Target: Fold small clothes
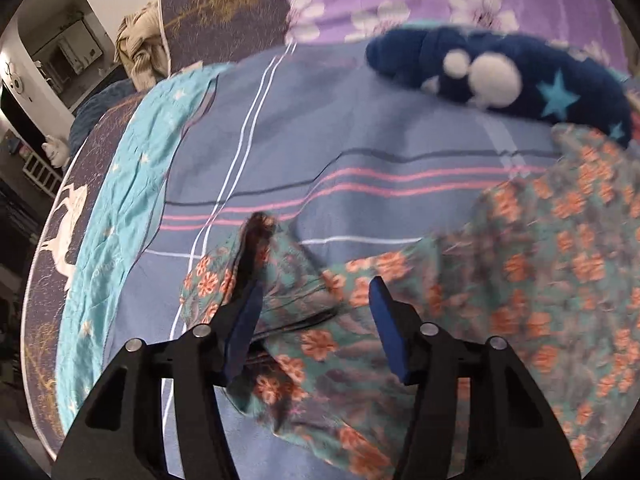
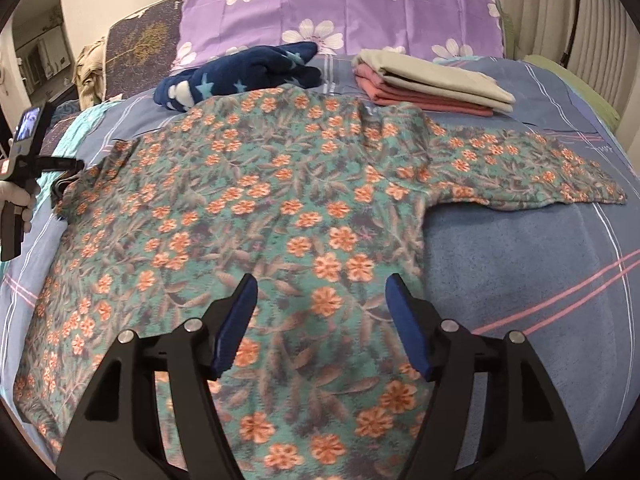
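Across the striped bedsheet (image 2: 520, 248) a floral top (image 2: 260, 216) lies spread flat, one sleeve (image 2: 532, 168) stretched out to the side, the other bunched at the far edge. Folded clothes (image 2: 432, 80) and a navy starred garment (image 2: 240, 72) sit behind it. Right gripper (image 2: 322, 316) hovers wide and empty over the body; left gripper (image 1: 316, 320) straddles the bunched sleeve (image 1: 272, 280), jaws apart, not yet pinching. Judging the next move: pinch the cuff (image 1: 256, 232) deep, lift low, lay the sleeve straight across the body while the right one pins the cloth
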